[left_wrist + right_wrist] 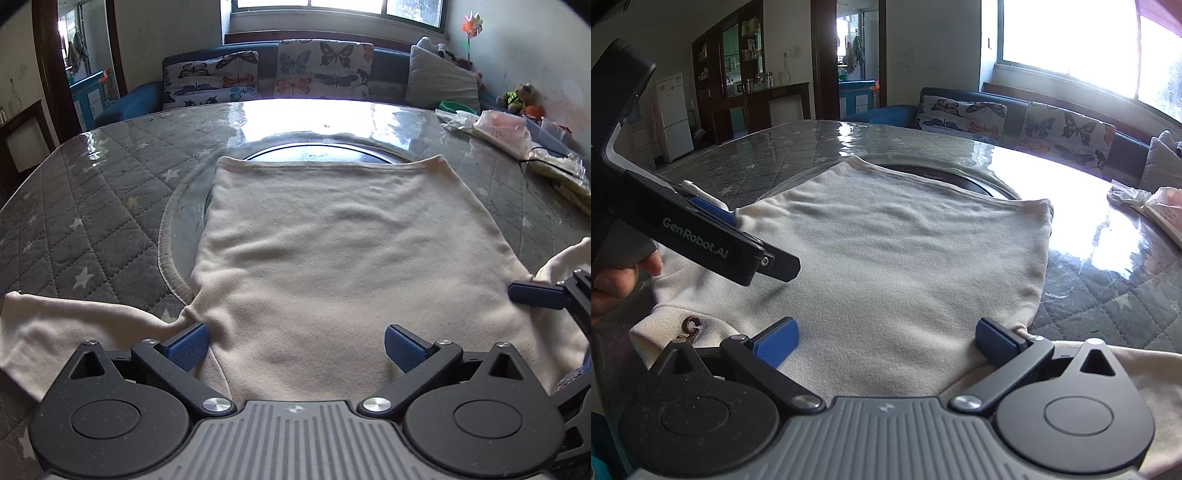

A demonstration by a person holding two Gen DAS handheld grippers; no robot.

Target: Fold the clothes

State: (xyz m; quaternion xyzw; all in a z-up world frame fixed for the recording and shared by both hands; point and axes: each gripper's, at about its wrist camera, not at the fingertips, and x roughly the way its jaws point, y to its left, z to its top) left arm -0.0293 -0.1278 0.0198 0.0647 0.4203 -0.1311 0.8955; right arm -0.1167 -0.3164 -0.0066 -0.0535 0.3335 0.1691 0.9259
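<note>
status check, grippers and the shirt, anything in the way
Left gripper open, right gripper open, both low over the near end. Cream shirt flat on the quilted table, unfolded. Nothing on the shirt.

Bags (495, 129) crowd table's (92, 206) far right; left side open.

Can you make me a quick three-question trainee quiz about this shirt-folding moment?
1. True or false: the left gripper is clamped on the cream shirt.
2. What covers the table? A quilted star-pattern cloth; B bare wood; C newspaper.
3. What pattern is on the sofa cushions?

Key: 1 false, both the left gripper and the right gripper are open over the shirt. 2 A. 3 butterflies.
</note>
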